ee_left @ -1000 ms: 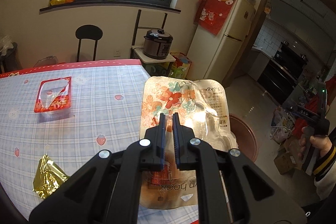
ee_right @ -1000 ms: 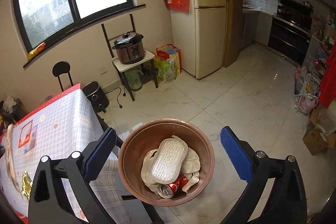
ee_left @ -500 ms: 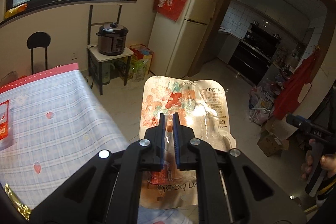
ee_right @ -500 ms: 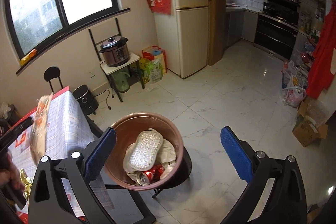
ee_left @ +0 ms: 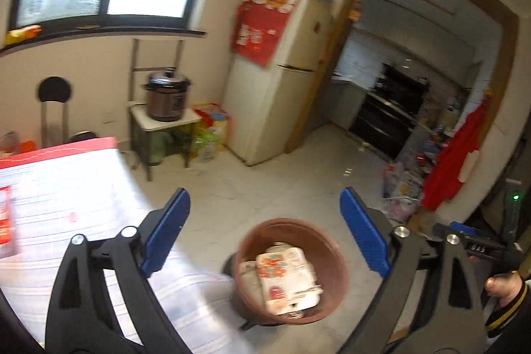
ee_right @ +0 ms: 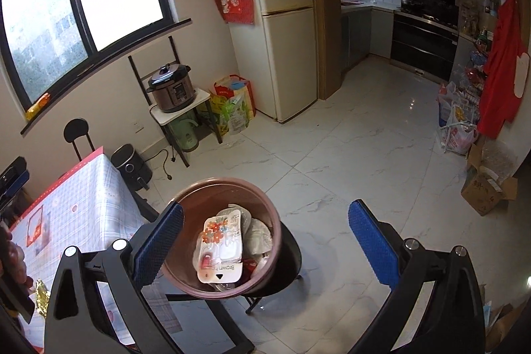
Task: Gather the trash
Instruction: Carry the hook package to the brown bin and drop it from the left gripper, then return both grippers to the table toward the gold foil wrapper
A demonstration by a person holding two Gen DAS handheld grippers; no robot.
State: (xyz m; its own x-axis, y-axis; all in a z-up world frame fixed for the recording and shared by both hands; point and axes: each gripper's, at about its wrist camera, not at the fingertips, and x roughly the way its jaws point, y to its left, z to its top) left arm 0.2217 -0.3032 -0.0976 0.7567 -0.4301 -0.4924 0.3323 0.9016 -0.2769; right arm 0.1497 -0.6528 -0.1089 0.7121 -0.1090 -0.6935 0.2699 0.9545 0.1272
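Note:
The floral hook package (ee_left: 286, 277) lies on top of other trash in the brown basin (ee_left: 335, 257), which sits on a black stool beside the table. My left gripper (ee_left: 265, 236) is open and empty above the basin. In the right wrist view the package (ee_right: 221, 249) lies face up in the basin (ee_right: 265, 208). My right gripper (ee_right: 265, 243) is open and empty above it. A red-framed wrapper (ee_right: 35, 226) and a gold foil wrapper (ee_right: 41, 297) lie on the checked tablecloth (ee_right: 86, 204).
A rice cooker (ee_right: 172, 87) stands on a small shelf by the wall, next to bags and a fridge (ee_right: 282, 32). A black chair (ee_right: 78, 135) and an air fryer (ee_right: 131, 168) stand behind the table. Cardboard boxes (ee_right: 488, 184) and bags lie at the right.
My left gripper has opened and let go of the floral package, which now lies in the basin. The left view has swung from the table to over the basin.

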